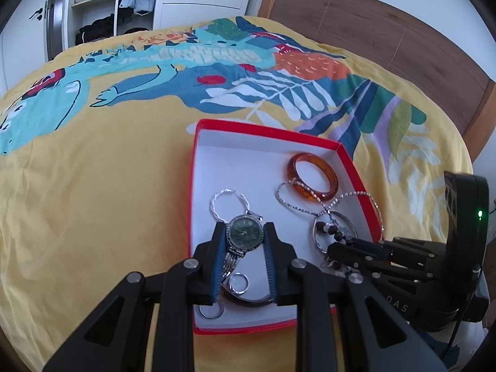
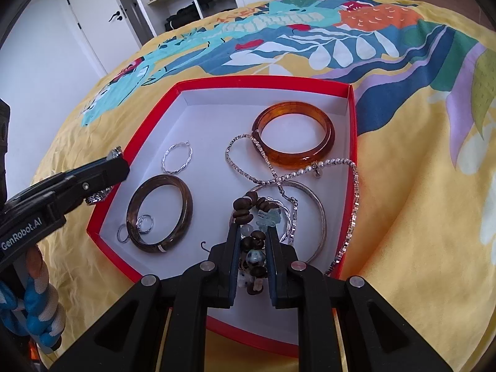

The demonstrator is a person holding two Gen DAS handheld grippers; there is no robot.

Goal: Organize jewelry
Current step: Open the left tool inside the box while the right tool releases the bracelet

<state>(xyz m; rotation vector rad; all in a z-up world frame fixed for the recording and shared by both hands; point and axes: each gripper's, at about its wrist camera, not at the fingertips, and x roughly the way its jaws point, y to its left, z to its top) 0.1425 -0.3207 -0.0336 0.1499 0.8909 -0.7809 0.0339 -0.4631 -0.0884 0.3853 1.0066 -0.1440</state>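
Both grippers were loaded: left gripper (image 1: 243,238) clamped the watch (image 1: 244,232) by its round case over the red box (image 1: 356,167); right gripper (image 2: 254,248) pinched the bead bracelet (image 2: 255,217), low in the box. I needed slow lifts, since its knobbly beads probably snagged the fine silver chain (image 2: 310,170). Smooth amber bangle (image 2: 294,136) lay clear.

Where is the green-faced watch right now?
In the left wrist view, the watch sits clamped between the left gripper fingers, over the red box, beside the silver hoop.
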